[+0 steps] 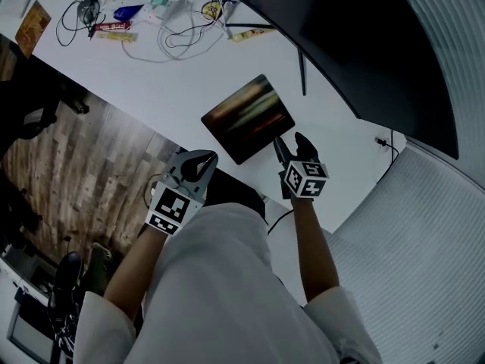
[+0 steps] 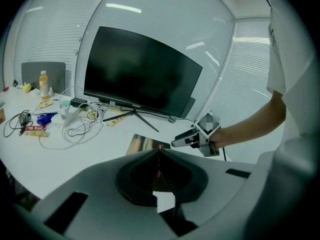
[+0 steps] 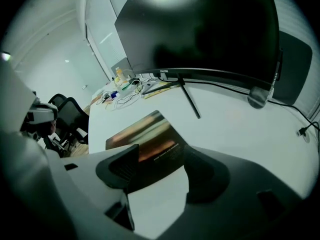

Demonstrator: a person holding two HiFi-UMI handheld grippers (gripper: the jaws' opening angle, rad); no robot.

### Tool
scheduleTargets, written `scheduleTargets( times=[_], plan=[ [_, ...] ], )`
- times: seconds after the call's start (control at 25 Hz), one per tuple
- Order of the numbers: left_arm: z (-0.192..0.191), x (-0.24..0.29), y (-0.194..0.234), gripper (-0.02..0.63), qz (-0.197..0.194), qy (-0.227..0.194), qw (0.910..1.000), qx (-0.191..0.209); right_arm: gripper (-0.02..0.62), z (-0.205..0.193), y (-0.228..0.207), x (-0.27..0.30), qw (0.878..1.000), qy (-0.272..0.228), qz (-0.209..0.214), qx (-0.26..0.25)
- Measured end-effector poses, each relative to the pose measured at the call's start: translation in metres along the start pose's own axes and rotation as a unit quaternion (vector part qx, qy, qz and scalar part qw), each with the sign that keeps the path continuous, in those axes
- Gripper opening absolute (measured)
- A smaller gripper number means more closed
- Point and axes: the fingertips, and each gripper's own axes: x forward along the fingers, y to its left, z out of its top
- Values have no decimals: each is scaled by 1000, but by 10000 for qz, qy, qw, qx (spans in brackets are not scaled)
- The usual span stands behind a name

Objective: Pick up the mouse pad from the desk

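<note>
My left gripper (image 1: 198, 163) tilts downward with jaws pressed together; my right gripper (image 1: 292, 144) points steeply down, jaws spread.

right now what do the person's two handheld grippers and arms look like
Both the left gripper and the right gripper have pale grey bodies, black jaw pads, and a white cube printed with black square markers. The arms are bare below short white sleeves.

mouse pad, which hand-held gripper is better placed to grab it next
Right. The right hand-held gripper sits at the near edge of the mouse pad with jaws apart, and its own view shows the pad's corner between them. The left hand-held gripper is farther off at the desk edge, jaws together.
</note>
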Motion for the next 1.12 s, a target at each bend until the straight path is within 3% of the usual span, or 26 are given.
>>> scheduleTargets(
  times=[0.32, 0.68, 1.12],
  plan=[
    [-17, 7, -2, 18, 219, 75, 9995, -208, 314, -18, -24, 37, 9978, 603, -127, -254],
    [-32, -7, 6, 18, 542, 85, 9974, -472, 332, -24, -38, 56, 9935, 916, -452, -509],
    [-40, -13, 9, 18, 638, 72, 9962, -581, 333, -27, -38, 61, 9906, 902, -612, -831]
  ],
)
